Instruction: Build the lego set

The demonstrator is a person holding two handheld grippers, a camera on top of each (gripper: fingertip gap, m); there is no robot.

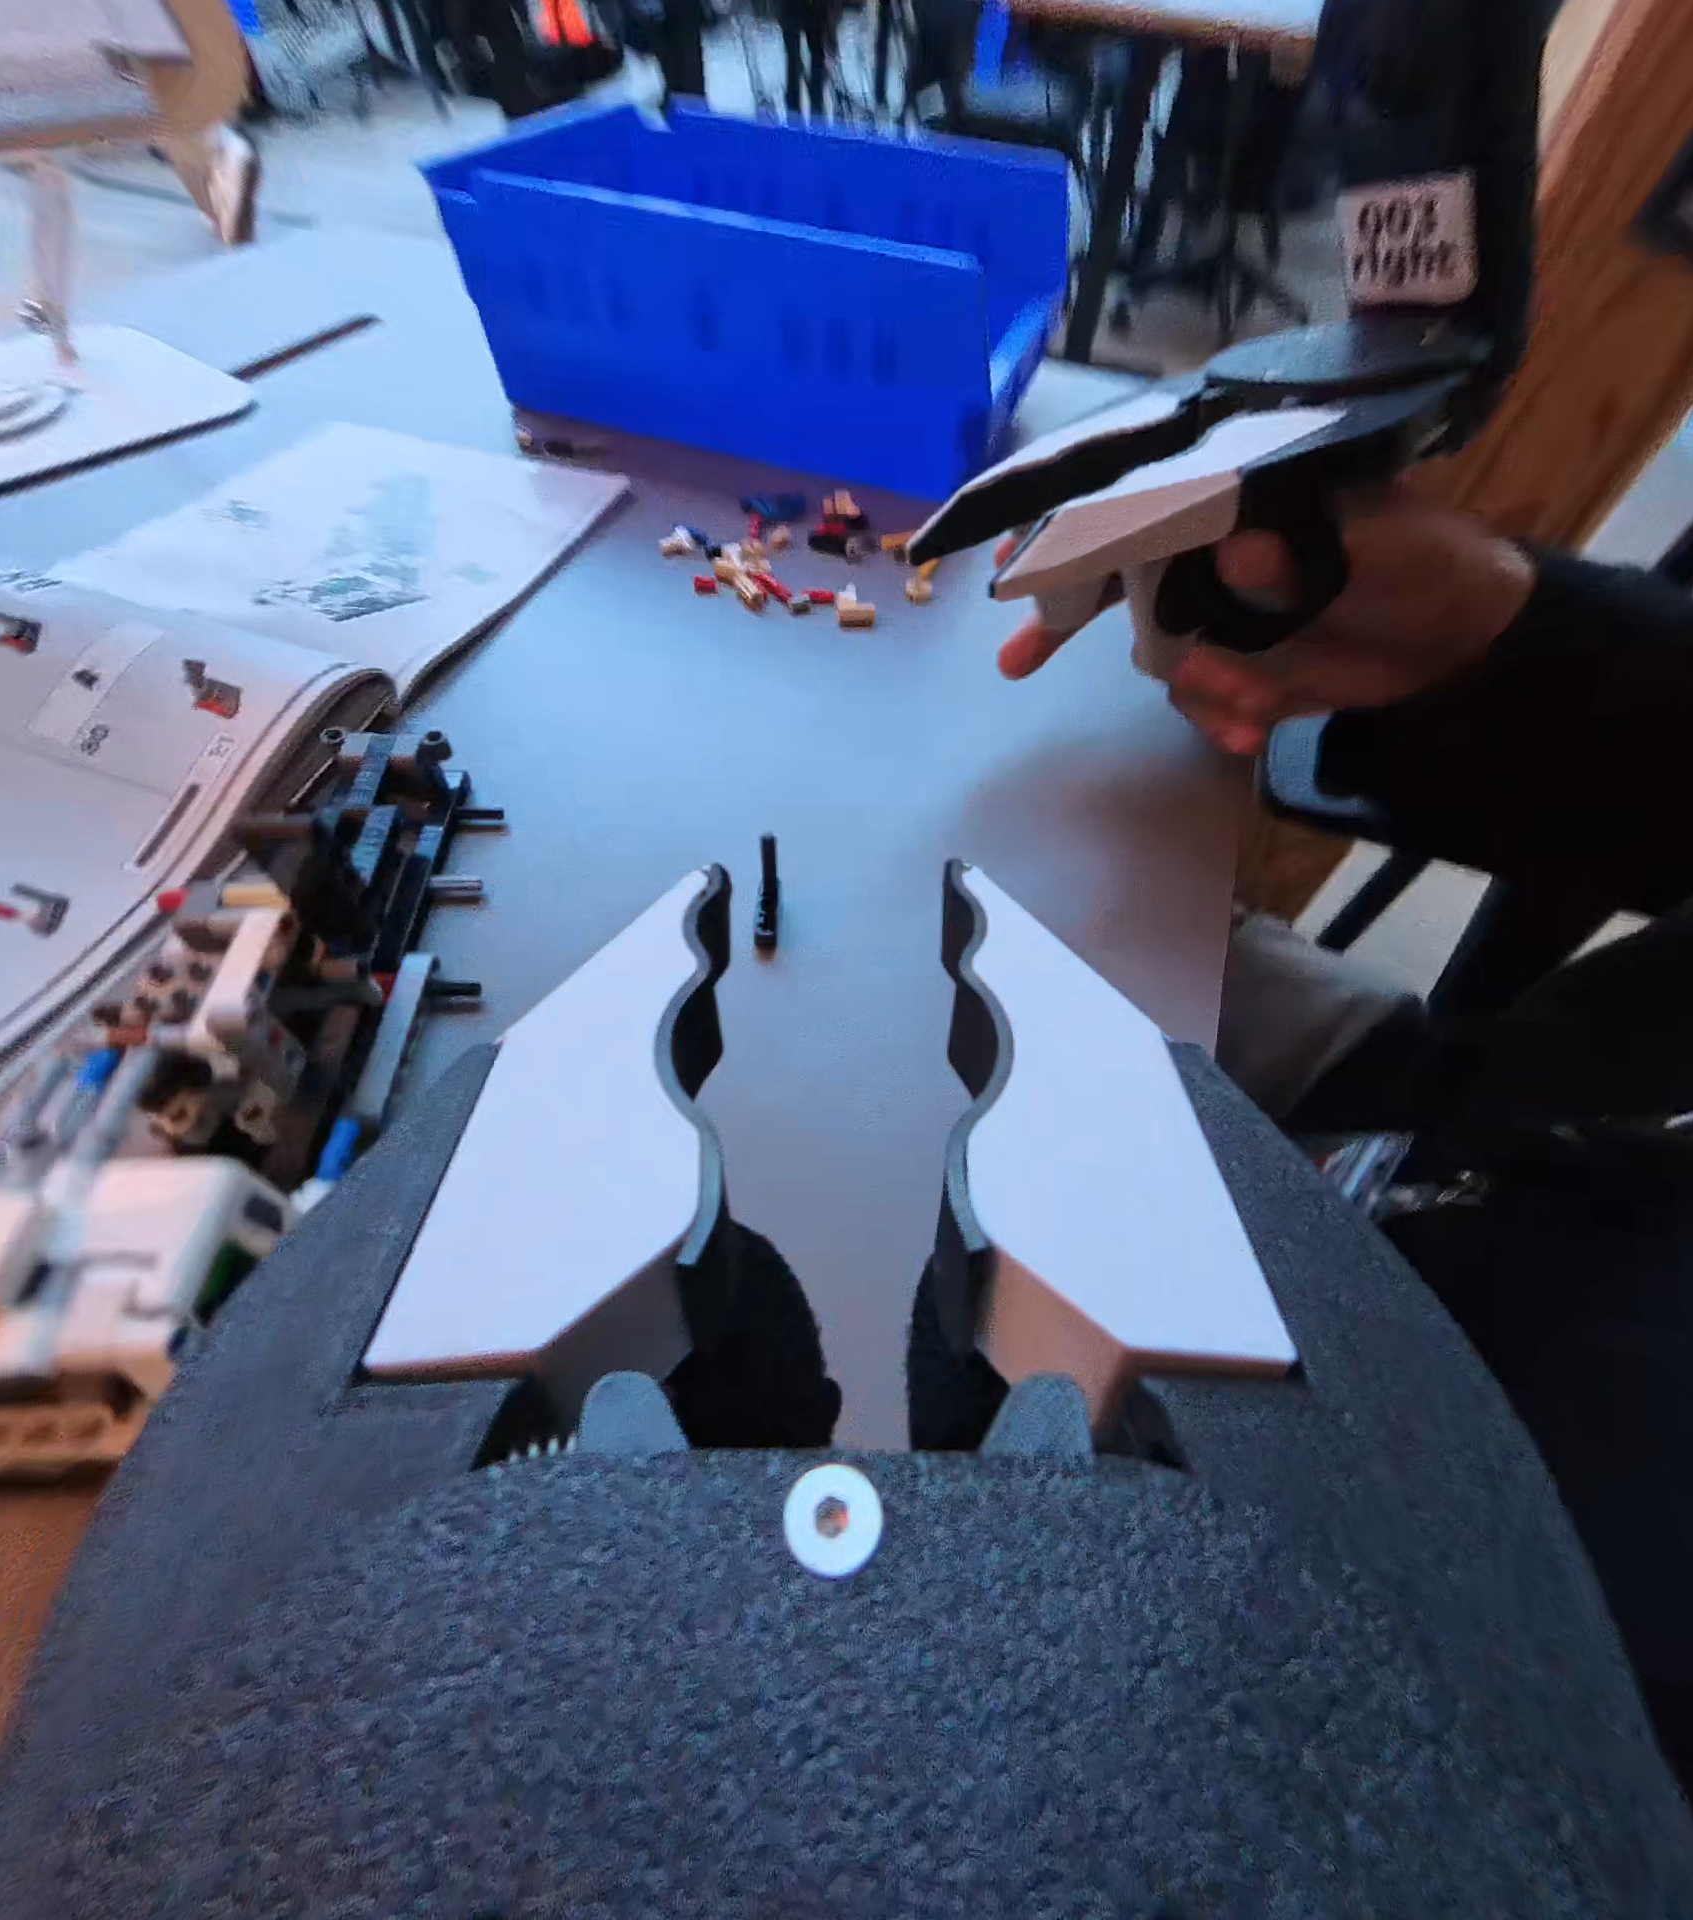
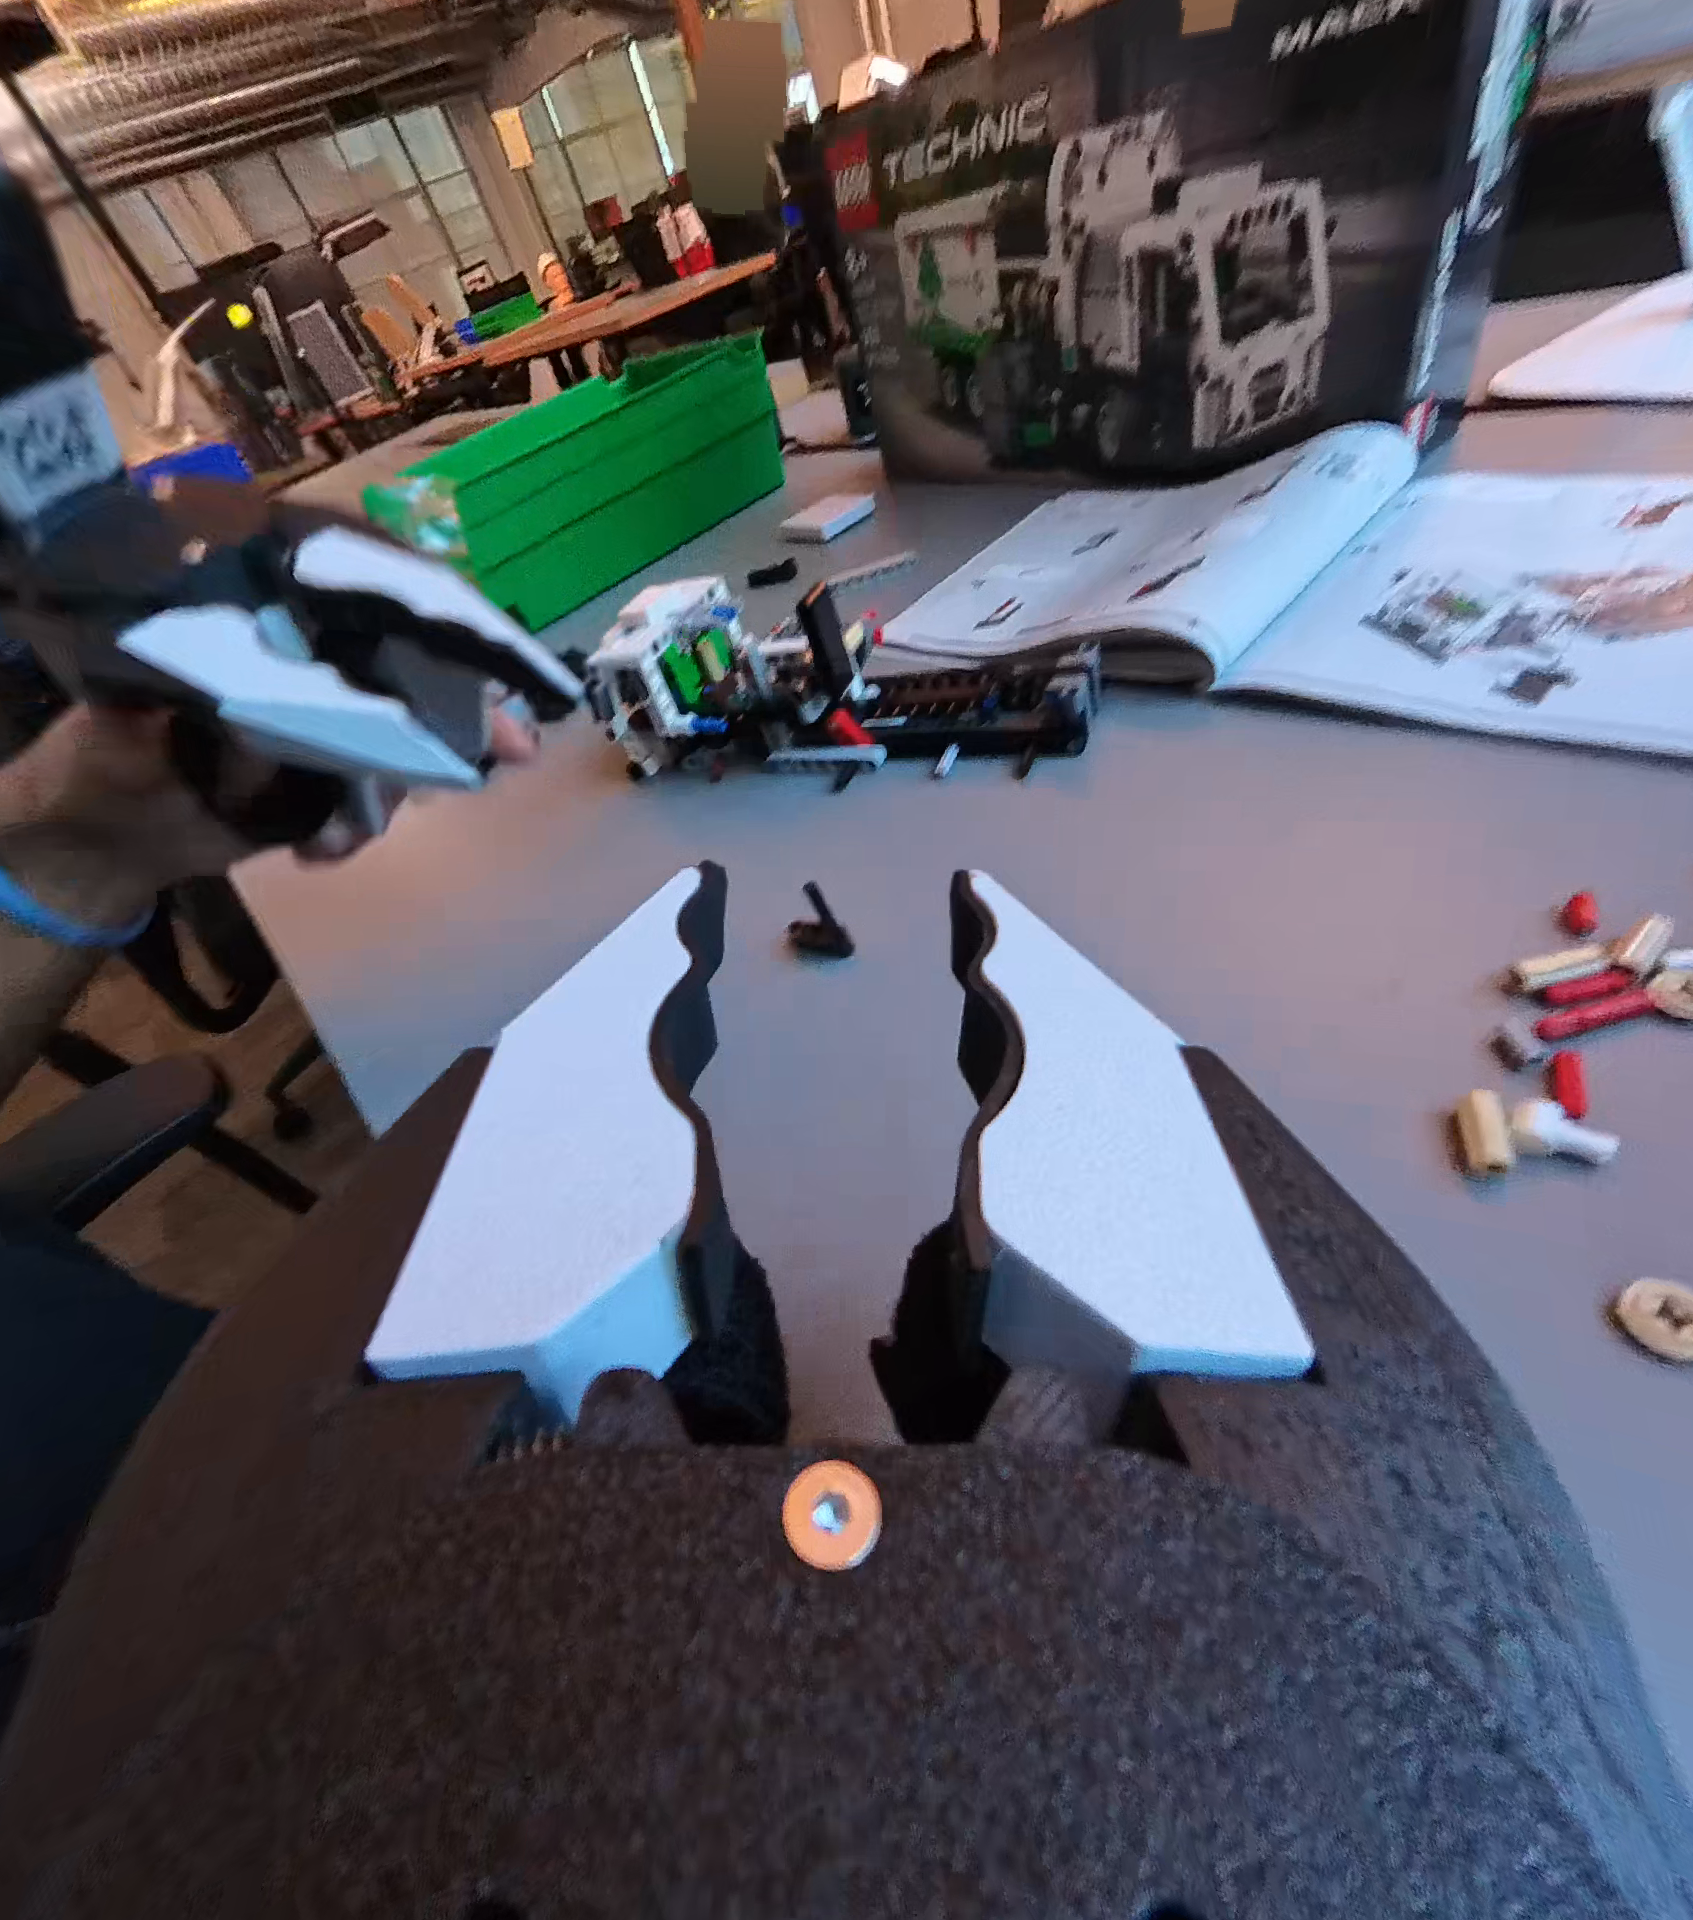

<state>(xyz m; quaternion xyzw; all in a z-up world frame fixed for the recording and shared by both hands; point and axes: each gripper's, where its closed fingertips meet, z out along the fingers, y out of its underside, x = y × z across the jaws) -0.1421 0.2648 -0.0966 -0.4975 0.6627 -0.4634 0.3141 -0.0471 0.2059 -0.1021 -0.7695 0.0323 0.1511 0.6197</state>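
Observation:
A small black lego piece (image 1: 767, 894) lies on the grey table (image 1: 821, 717), just in front of my left gripper (image 1: 837, 883), close to its left fingertip. That gripper is open and empty. The same piece (image 2: 819, 925) lies just ahead of my right gripper (image 2: 837, 883), between its fingertips; this gripper is also open and empty. The partly built white and black truck model (image 2: 821, 686) lies next to the open instruction booklet (image 2: 1341, 603). The model (image 1: 302, 935) is left of my left gripper. Each gripper shows in the other's view, right (image 1: 956, 566) and left (image 2: 525, 732), held above the table.
A pile of loose small pieces (image 1: 790, 561) lies before a blue bin (image 1: 748, 291); it also shows at right in the right wrist view (image 2: 1600, 1018). A green bin (image 2: 603, 488) and the set's box (image 2: 1164, 260) stand at the back. The table edge (image 2: 302, 935) runs at left.

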